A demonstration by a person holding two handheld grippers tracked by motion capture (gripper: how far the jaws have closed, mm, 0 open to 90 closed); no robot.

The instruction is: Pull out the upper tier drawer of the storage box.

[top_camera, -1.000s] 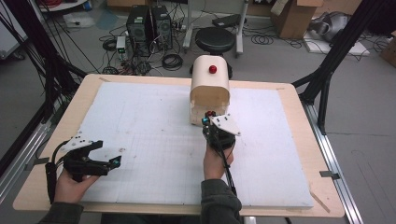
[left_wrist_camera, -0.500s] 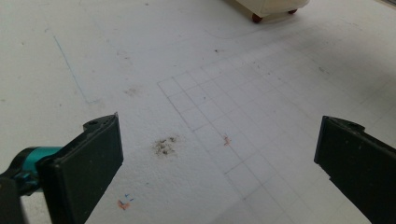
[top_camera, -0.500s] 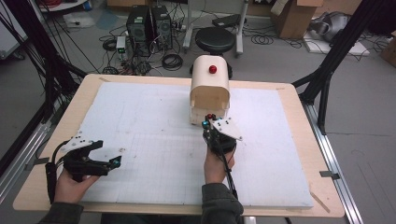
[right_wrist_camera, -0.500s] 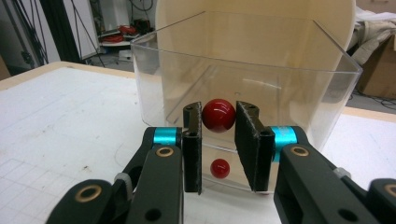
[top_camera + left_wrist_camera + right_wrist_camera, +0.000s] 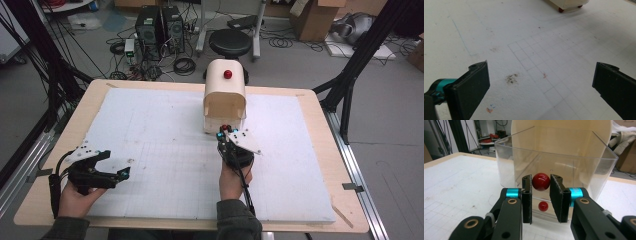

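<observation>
- White foam board (image 5: 165, 130) marked with a faint grid and scuffed in places, laid over a wooden table (image 5: 320, 150).
- Cream round-topped box (image 5: 225, 95) at the far middle of the board, on small red feet (image 5: 560, 10), with 1 red ball (image 5: 228, 74) on its roof.
- Clear front panel (image 5: 574, 165) facing the person, with a red knob (image 5: 541, 181) on it: likely light, rigid and glossy, so probably slippery. Best taken squarely across the knob's middle and pulled gently.
- Right gripper (image 5: 225, 135) closed on that knob, 1 jaw at each side.
- Left gripper (image 5: 120, 172) well apart at the near left, jaws spread wide, holding nothing.
- Beyond the table: a black stool (image 5: 229, 43), computer towers (image 5: 159, 25), loose cables and a cardboard box (image 5: 315, 20).
</observation>
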